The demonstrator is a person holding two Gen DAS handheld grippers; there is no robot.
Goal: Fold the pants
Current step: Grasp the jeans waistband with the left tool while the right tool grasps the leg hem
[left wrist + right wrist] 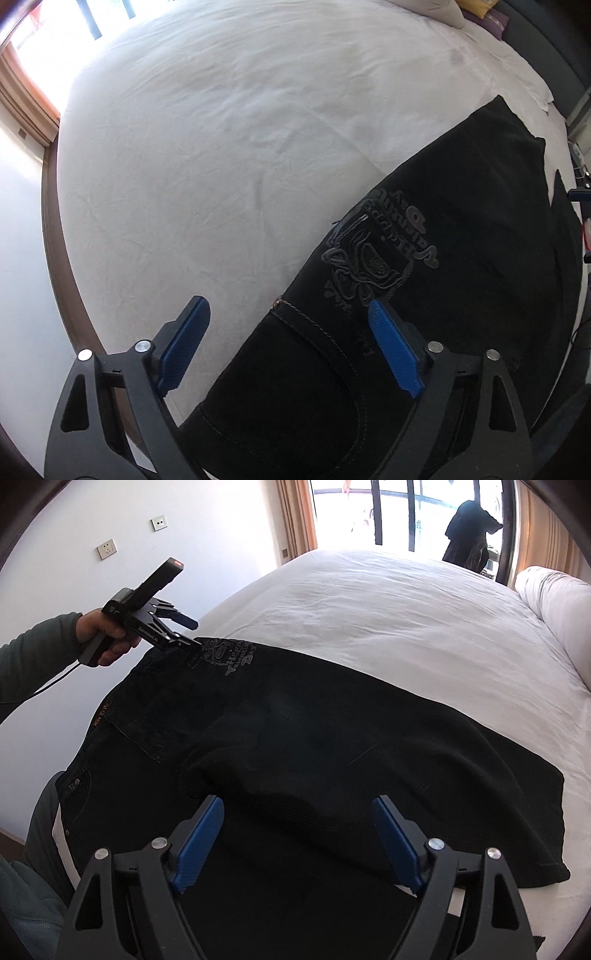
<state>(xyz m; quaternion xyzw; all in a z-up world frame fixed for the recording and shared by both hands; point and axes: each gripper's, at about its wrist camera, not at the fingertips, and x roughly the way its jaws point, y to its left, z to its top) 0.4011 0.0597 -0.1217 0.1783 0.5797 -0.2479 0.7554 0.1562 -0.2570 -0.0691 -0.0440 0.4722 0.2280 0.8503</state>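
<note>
Your right gripper (297,808) hangs over the black pants (295,738), jaws apart with nothing pinched; the cloth fills the gap from 6 to 12 o'clock. Your left gripper (290,314) is likewise spread: its right pad sits over the pants, its left pad over the bed sheet (221,129), the pants' edge running between them toward 1 o'clock. There is one pair of pants, heavy dark denim with stitched seams and a grey printed emblem (376,251), lying flat. Each gripper has two ribbed blue pads. Beyond lies the white, creased sheet.
</note>
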